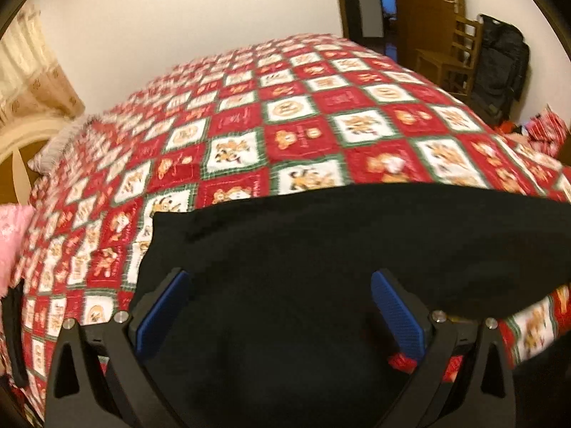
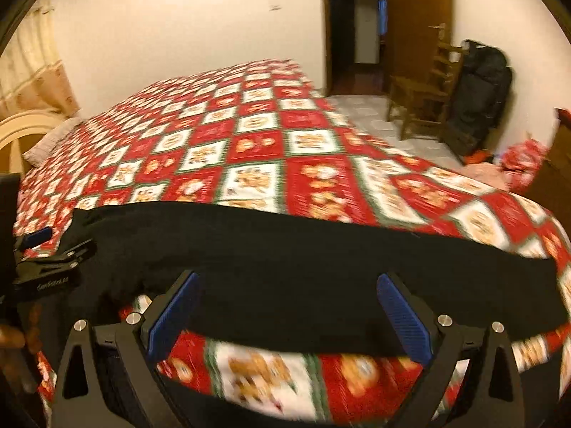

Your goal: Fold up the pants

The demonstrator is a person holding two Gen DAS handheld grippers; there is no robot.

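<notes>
spread fingers point(image 2: 401, 317) over black pants point(image 2: 285, 267)

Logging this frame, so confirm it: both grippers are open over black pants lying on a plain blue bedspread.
Not quite. The bedspread is not plain blue: it is a red, white and green patchwork print, clear in both wrist views. The rest holds: the left gripper and right gripper are open over the black pants.
</notes>
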